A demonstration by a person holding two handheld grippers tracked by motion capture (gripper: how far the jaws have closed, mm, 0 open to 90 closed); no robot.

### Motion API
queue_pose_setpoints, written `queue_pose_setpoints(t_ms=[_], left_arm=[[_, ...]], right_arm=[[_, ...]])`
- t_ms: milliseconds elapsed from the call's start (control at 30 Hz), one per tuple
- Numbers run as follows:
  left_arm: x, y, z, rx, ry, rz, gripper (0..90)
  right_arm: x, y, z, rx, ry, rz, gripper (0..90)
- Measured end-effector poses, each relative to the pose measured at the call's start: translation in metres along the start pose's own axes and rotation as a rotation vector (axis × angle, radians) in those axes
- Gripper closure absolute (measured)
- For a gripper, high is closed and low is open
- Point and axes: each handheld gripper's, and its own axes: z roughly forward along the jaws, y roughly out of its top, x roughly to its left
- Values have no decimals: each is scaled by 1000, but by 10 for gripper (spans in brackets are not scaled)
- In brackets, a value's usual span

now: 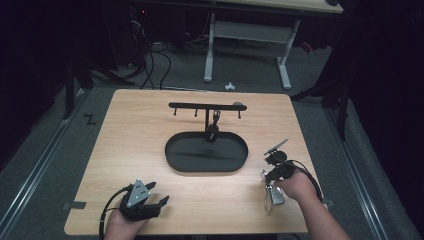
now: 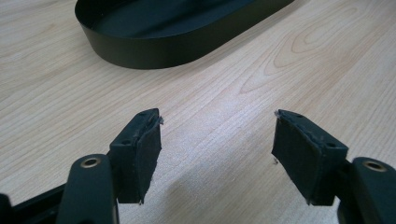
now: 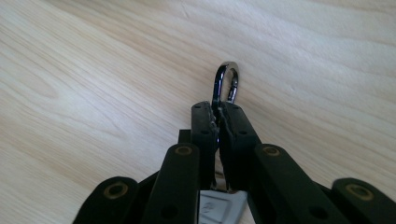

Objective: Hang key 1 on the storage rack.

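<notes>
1. Your left hand-held gripper (image 1: 159, 194) rests at the counter's (image 1: 130, 130) near edge, jaws apart.
2. Your right hand-held gripper (image 1: 265, 176) sits over a keyring (image 1: 272, 196).
3. A black oval tray (image 1: 175, 162) with hook rack (image 1: 200, 106) stands mid-counter.

A black oval metal tray (image 1: 175, 160) with a low wall sits mid-worktop (image 1: 140, 125); from it rises a black post with a hooked crossbar (image 1: 200, 106), blocking passage toward the far edge. Bare wood lies open along both side edges and the near edge.

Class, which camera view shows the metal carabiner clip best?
The right gripper view: the carabiner clip sticks out shiny from the closed right tongs. The high view shows it small, by the right hand.
</notes>
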Motion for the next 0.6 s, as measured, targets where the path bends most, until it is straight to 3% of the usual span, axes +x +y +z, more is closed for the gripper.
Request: queue_pose_setpoints(t_ms=[267,400,500,600], left_arm=[[0,0,1,0,0,3,330],[-1,0,1,2,-2,4,330],[-1,0,1,5,-5,4,330],[-1,0,1,-1,-3,3,330]], right_arm=[[-2,-2,-1,-13,0,4,845],[2,-2,-1,-26,63,5,846],[7,0,0,-39,57,-13,841],[6,1,2,-31,19,-5,824]])
